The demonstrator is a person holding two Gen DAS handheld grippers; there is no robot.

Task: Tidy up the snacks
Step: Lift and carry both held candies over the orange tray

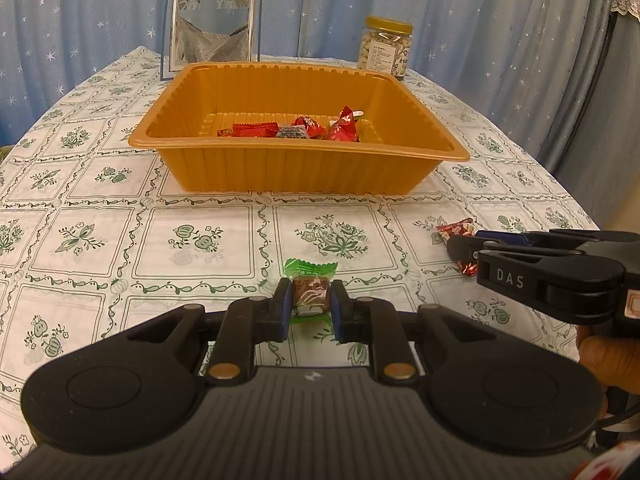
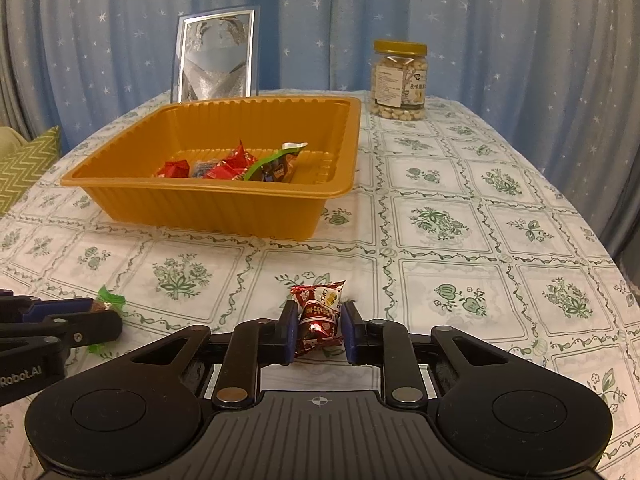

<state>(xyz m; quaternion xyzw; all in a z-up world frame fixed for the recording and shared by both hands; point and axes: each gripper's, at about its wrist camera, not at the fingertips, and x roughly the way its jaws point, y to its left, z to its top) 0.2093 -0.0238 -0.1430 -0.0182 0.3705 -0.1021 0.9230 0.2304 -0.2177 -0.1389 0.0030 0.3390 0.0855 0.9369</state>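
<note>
An orange plastic tray (image 1: 296,170) (image 2: 208,208) stands on the table and holds several wrapped snacks (image 1: 304,130) (image 2: 232,166). My left gripper (image 1: 310,300) is shut on a green-wrapped candy (image 1: 310,286), low over the tablecloth in front of the tray. It also shows in the right wrist view (image 2: 106,302). My right gripper (image 2: 319,322) is shut on a red-wrapped snack (image 2: 318,316), low at the table to the right of the left gripper. That snack shows in the left wrist view (image 1: 456,230) beside the right gripper's fingers (image 1: 464,246).
A jar of nuts (image 1: 386,48) (image 2: 400,80) stands behind the tray at the right. A framed sand picture (image 1: 214,24) (image 2: 216,58) stands behind the tray. A green cushion (image 2: 24,164) lies off the table's left edge. Blue curtains hang behind.
</note>
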